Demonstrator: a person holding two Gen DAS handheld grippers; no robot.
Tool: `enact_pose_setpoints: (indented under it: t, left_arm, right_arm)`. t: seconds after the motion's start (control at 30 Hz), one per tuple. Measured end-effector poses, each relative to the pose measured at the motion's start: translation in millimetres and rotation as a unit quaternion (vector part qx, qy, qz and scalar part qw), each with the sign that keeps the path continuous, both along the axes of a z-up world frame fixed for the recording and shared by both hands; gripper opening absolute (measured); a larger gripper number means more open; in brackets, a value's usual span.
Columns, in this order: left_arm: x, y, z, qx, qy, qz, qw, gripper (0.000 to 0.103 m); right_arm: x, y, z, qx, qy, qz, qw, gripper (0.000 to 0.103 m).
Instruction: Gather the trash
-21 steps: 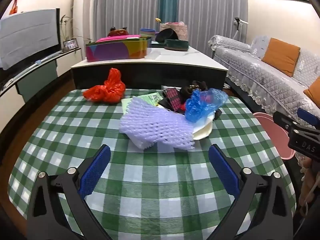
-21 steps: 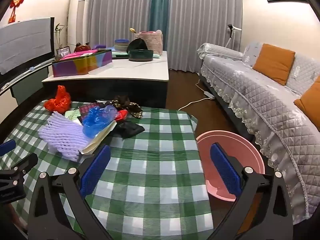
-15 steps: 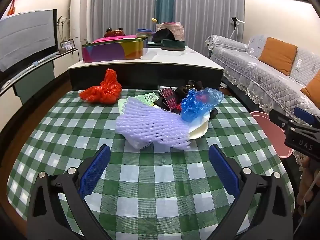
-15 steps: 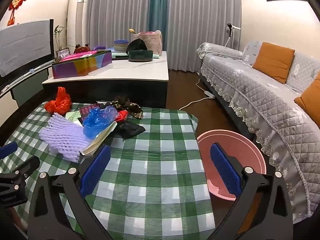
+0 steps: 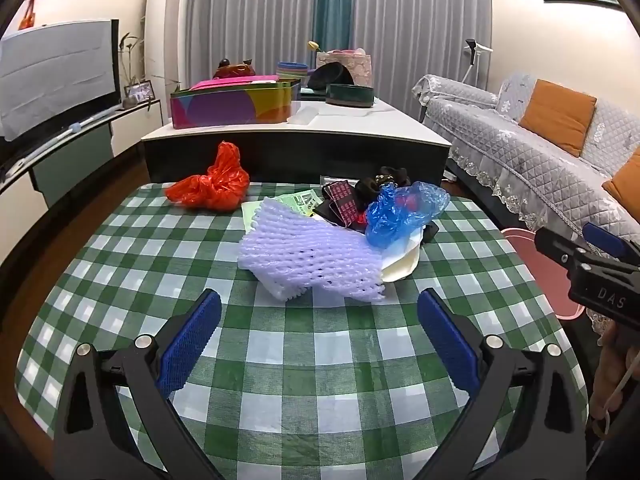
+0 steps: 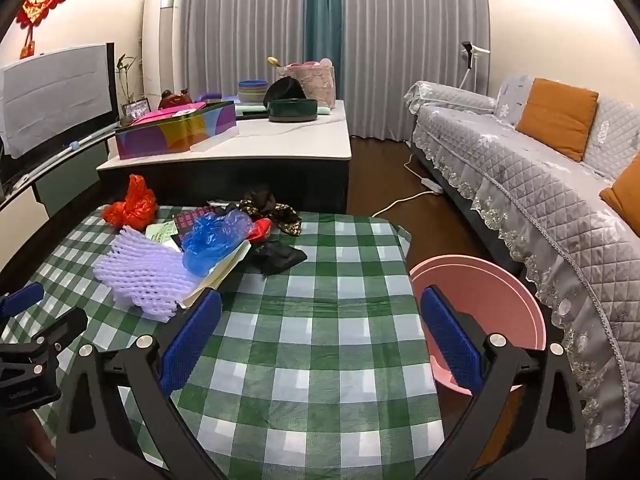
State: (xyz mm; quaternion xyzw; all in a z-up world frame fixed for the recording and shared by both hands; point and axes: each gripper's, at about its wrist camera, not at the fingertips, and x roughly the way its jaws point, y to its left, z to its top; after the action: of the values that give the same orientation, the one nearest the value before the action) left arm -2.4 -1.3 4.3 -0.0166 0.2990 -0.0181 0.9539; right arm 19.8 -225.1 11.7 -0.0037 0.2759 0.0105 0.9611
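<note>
**Trash heap lying on the checked table, both grippers spread wide and holding nothing**

The left gripper (image 5: 319, 332) is hovering over the green checked tablecloth (image 5: 320, 380), its blue pads (image 5: 192, 340) standing far apart with nothing between them. The right gripper (image 6: 320, 334) is likewise hanging released over the table's right part, its jaws wide and bare.

The trash is sitting in a heap on the far middle of the table. A lilac foam net (image 5: 308, 256) is lying flat nearest the left gripper, its long axis running from far left to near right in the left view. A crumpled blue plastic bag (image 5: 404, 212) is resting just beside it on a pale paper plate (image 5: 404, 264). A knotted red plastic bag (image 5: 212, 188) is sitting apart at the far left, its tip pointing up. Dark wrappers (image 5: 344, 204) and a green slip (image 5: 300, 202) are lying behind the net.

The right view is showing a crumpled black bag (image 6: 280, 258) and the whole round of a pink basin (image 6: 480, 300) on the floor beside the table; the left view is catching only the basin's edge past the right gripper's body.
</note>
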Motion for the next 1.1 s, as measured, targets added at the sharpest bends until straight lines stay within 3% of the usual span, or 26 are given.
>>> enact_pose_setpoints:
  t: [1.1]
  left_arm:
    - [-1.7, -2.1, -3.1, 0.004, -0.003, -0.007, 1.0, 0.095]
  right_arm:
    - [1.6, 9.3, -8.6, 0.007, 0.026, 0.032, 0.999, 0.098]
